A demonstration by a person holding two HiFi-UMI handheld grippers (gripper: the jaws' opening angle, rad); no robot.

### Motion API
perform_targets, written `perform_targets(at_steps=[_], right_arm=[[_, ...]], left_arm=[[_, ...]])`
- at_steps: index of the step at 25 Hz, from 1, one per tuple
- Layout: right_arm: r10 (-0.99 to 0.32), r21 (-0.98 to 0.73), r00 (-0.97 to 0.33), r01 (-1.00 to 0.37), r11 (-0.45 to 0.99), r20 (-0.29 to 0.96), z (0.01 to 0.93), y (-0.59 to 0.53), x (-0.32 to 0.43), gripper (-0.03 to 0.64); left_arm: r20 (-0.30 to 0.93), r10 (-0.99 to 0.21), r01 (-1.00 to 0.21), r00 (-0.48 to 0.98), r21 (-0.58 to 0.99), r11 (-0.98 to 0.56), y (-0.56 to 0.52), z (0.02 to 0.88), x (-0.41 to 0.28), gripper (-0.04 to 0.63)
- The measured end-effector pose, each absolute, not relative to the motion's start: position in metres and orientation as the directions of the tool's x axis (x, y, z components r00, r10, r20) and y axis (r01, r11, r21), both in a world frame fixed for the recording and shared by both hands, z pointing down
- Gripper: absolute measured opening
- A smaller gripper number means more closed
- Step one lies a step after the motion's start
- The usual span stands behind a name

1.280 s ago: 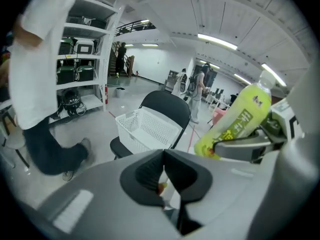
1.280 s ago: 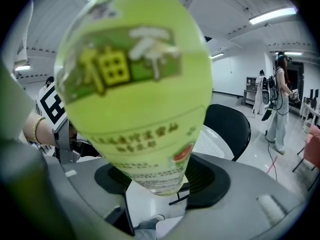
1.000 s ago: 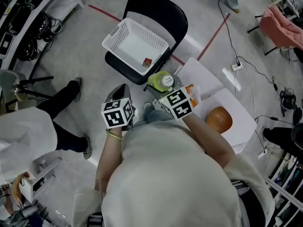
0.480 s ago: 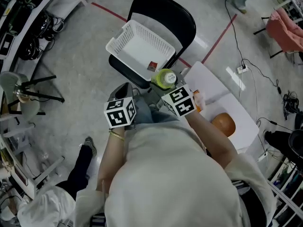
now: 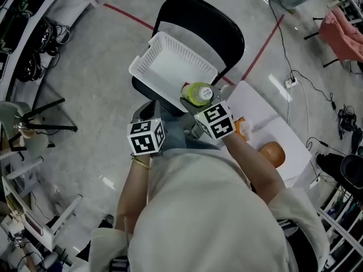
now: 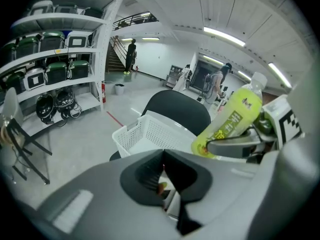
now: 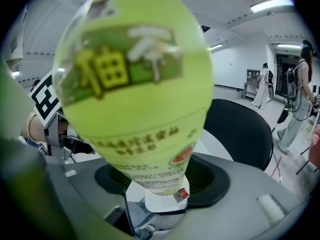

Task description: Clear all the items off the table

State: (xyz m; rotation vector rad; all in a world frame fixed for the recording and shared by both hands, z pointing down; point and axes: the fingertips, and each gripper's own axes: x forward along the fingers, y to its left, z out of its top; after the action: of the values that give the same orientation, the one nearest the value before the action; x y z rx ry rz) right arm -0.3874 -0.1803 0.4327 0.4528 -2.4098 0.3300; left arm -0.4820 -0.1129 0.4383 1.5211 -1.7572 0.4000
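Observation:
A yellow-green drink bottle [image 5: 197, 93] sits between the jaws of my right gripper [image 5: 199, 103], which is shut on it. It hangs over the near edge of a white mesh basket [image 5: 170, 64] that rests on a black chair [image 5: 218, 24]. In the right gripper view the bottle [image 7: 135, 84] fills most of the picture, cap end towards the camera. My left gripper [image 5: 148, 111] is just left of it, shut and holding nothing. The left gripper view shows its jaws [image 6: 165, 156] closed, with the basket [image 6: 147, 134] and the bottle [image 6: 230, 119] ahead.
A white table [image 5: 258, 115] at the right carries a brown round object [image 5: 271, 152] and an orange item [image 5: 241, 126]. A stand [image 5: 34, 126] is on the floor at left. Shelves with gear [image 6: 55, 69] line the left wall. Cables [image 5: 295, 78] trail across the floor.
Both grippers have moved up the picture towards the chair, carrying the bottle from beside the basket to over its near edge. The person at lower left has left the view.

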Motion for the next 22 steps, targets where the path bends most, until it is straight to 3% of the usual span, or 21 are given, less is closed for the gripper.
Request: perform_targets(at_steps=[22], right_arm=[[-0.237,-0.117,-0.668,-0.439,0.891,0.705,0.506,-0.268,-0.474,0.301]], left_arm=[[0.758,-0.651,-0.936,0.051,0.263,0.233,-0.198,0.501,-0.560,0.009]])
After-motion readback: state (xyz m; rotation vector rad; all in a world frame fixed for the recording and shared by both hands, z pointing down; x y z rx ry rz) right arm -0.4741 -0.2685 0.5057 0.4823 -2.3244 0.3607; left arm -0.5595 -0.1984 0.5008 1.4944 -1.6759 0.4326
